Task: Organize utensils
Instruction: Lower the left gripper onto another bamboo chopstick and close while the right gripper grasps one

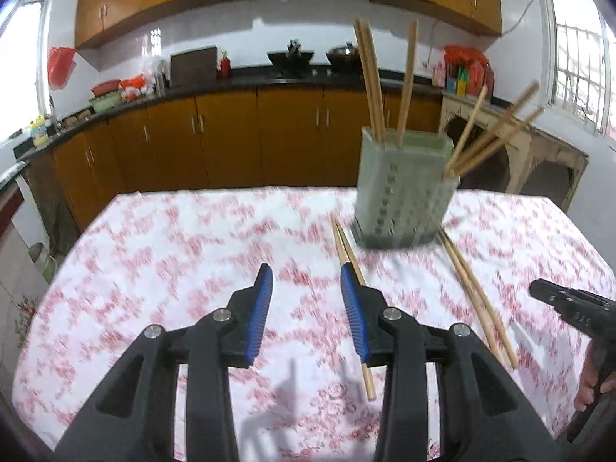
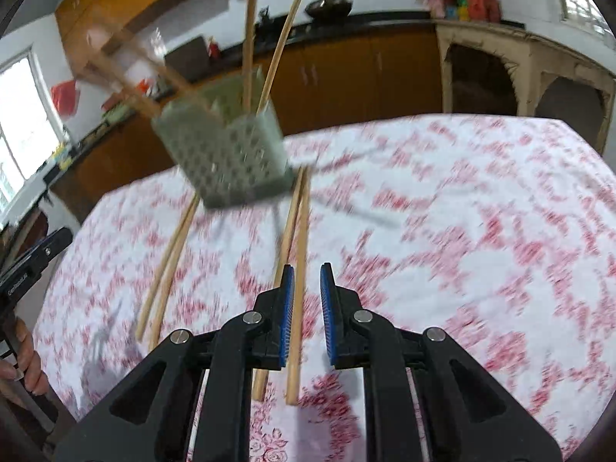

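Observation:
A grey-green perforated utensil holder (image 1: 402,192) stands on the table with several wooden chopsticks upright and leaning in it; it also shows in the right wrist view (image 2: 227,154). Two pairs of chopsticks lie flat on the cloth. My left gripper (image 1: 306,281) is open above the table, with one pair (image 1: 346,246) running under its right finger. The other pair (image 1: 473,296) lies to the right. My right gripper (image 2: 307,273) is open and empty above that pair (image 2: 298,238), one stick running between its fingers. The first pair (image 2: 169,265) lies to its left.
The table carries a white cloth with red flowers (image 1: 173,269). Orange kitchen cabinets (image 1: 231,134) and a dark counter run behind it. A pale wooden stand (image 2: 519,73) is at the back right. The other hand-held gripper shows at each view's edge (image 1: 566,308).

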The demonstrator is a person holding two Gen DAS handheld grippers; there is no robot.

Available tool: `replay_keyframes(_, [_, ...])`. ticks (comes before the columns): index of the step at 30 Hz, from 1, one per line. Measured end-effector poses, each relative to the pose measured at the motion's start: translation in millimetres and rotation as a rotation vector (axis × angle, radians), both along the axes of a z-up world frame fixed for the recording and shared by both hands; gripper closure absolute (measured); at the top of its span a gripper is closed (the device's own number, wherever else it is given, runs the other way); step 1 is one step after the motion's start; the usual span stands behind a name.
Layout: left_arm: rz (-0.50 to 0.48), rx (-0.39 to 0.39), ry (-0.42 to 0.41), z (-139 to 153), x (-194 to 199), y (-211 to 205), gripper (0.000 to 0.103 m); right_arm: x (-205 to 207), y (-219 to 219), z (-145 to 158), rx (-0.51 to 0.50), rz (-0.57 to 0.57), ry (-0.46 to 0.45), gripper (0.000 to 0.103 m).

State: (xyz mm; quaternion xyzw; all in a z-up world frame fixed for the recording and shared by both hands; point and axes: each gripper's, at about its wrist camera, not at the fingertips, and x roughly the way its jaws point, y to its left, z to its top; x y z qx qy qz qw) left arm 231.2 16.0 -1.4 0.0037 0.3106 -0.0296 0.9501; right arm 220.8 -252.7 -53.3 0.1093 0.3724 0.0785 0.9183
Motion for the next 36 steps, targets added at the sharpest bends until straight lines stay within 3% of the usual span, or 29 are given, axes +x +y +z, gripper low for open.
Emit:
replay_keyframes(12, [-0.043, -0.061, 0.107, -36.8, 2.7, -5.8, 0.066, 10.3, 24.8, -39.8, -0.12, 0.057, 0.104, 0.089])
replay_keyframes(14, [-0.049, -0.064, 0.119, -40.1, 4.6, -6.2, 0.066, 9.5, 26.2, -39.3, -0.155, 0.049, 0.094, 0.095])
replay_keyframes(18, [-0.068, -0.071, 0.145, -45.7, 8.4, -9.2, 0.066, 14.3, 13.9, -38.8, -0.154, 0.006, 0.101, 0.096])
replay_keyframes(24, [-0.104, -0.069, 0.194, -57.7, 15.2, -19.5, 0.066, 26.8, -36.5, -40.4, -0.125, -0.189, 0.129, 0.096])
replay_keyframes(28, [-0.121, -0.031, 0.231, -68.7, 21.6, -32.1, 0.067, 24.8, -45.4, -40.6, -0.117, -0.192, 0.128, 0.096])
replay_keyframes(36, [-0.091, 0.051, 0.278, -86.6, 35.4, -50.4, 0.086, 27.2, -39.3, -42.0, -0.134, -0.177, 0.123, 0.095])
